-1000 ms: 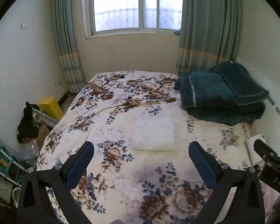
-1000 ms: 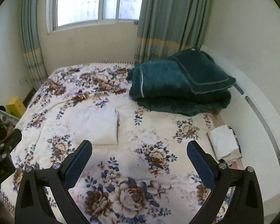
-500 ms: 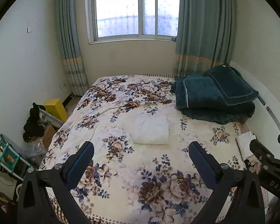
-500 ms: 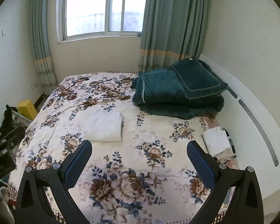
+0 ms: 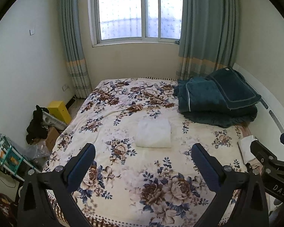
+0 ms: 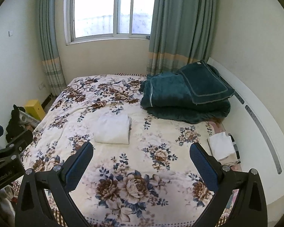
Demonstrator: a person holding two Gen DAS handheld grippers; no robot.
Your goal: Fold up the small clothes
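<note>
A white folded garment [image 5: 153, 133] lies flat on the middle of the floral bedspread [image 5: 142, 179]; it also shows in the right wrist view [image 6: 113, 128]. My left gripper [image 5: 143, 158] is open and empty, held well back above the foot of the bed. My right gripper [image 6: 141, 158] is open and empty too, beside it on the right. A second folded white cloth [image 6: 220, 146] lies at the bed's right edge by the wall, also seen in the left wrist view [image 5: 246, 147].
A folded dark green blanket [image 6: 185, 96] is stacked at the far right of the bed. A yellow box [image 5: 59, 110], black clothes [image 5: 36, 125] and clutter stand on the floor to the left. A window and curtains are behind the bed.
Both grippers have pulled back and up from the bed, so the whole bed and window now show. The folded garment has not moved. Both grippers stay open.
</note>
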